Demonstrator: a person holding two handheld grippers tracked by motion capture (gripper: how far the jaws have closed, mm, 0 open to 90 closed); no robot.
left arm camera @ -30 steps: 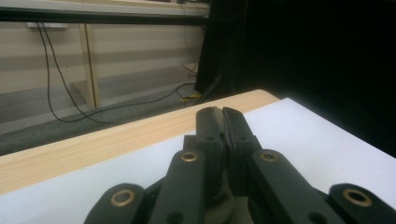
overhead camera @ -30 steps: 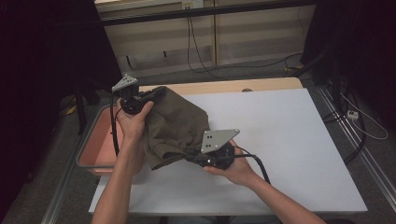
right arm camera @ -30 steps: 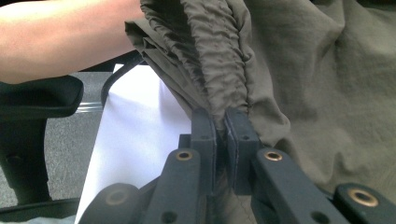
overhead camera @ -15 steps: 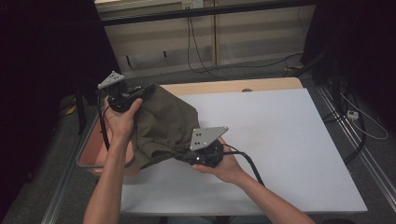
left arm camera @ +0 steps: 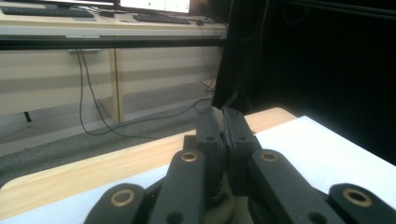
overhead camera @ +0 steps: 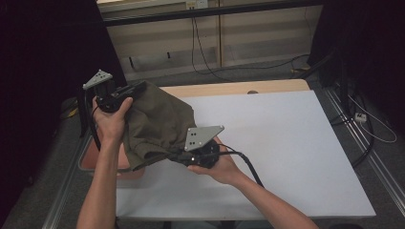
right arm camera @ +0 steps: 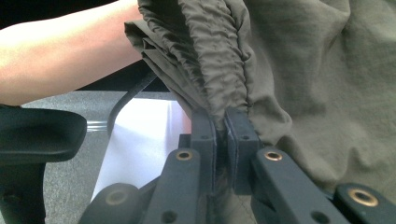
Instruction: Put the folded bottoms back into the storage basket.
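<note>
Olive cloth (overhead camera: 160, 121) in both clamped grippers

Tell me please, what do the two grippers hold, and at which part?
Both hold the olive-green cloth. The right gripper pinches its gathered edge; the left gripper is shut on another edge, mostly hidden.
</note>
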